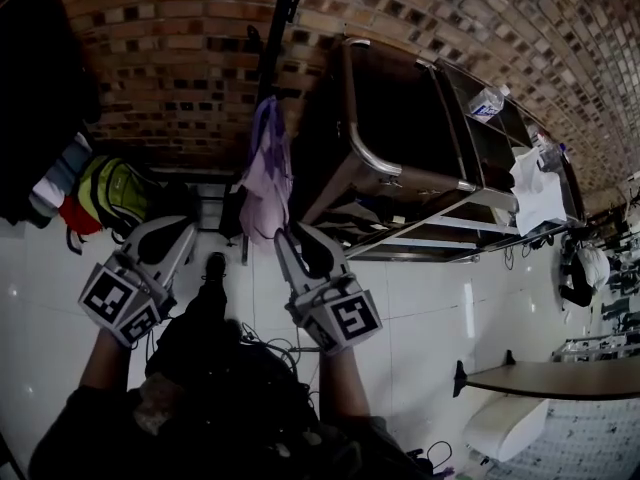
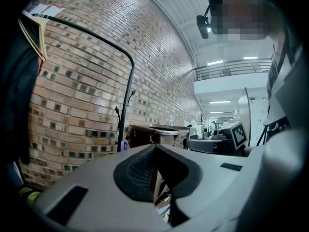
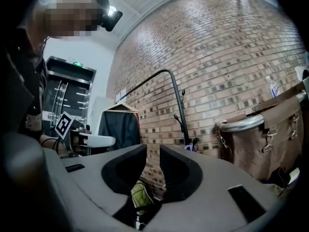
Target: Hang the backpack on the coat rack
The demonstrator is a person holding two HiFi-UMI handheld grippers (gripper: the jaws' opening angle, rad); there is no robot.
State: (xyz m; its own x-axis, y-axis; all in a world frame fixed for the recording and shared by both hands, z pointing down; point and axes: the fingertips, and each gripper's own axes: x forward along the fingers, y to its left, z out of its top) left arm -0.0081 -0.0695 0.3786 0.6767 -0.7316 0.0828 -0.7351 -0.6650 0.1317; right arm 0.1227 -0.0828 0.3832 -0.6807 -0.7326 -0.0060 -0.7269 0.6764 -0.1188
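Note:
The green and yellow backpack [image 1: 112, 190] lies on the white floor against the brick wall, to the left of both grippers. Part of it shows low between the jaws in the right gripper view, as the backpack [image 3: 140, 192]. The black coat rack pole [image 1: 272, 58] stands at the wall ahead, with a purple cloth [image 1: 265, 168] hanging on it; the same coat rack [image 3: 179, 105] rises ahead of the right gripper. My left gripper [image 1: 170, 226] is held level, its pads meeting at the tips with nothing held. My right gripper [image 1: 295, 236] has a narrow gap between its jaws and holds nothing.
A brown fabric cart [image 1: 400, 118] with a metal rim stands right of the rack. Behind it is a shelf with a water bottle [image 1: 487, 101]. Dark clothes [image 1: 40, 88] hang on a garment rail [image 2: 96, 33] at left. Cables [image 1: 270, 343] lie on the floor by the person's feet.

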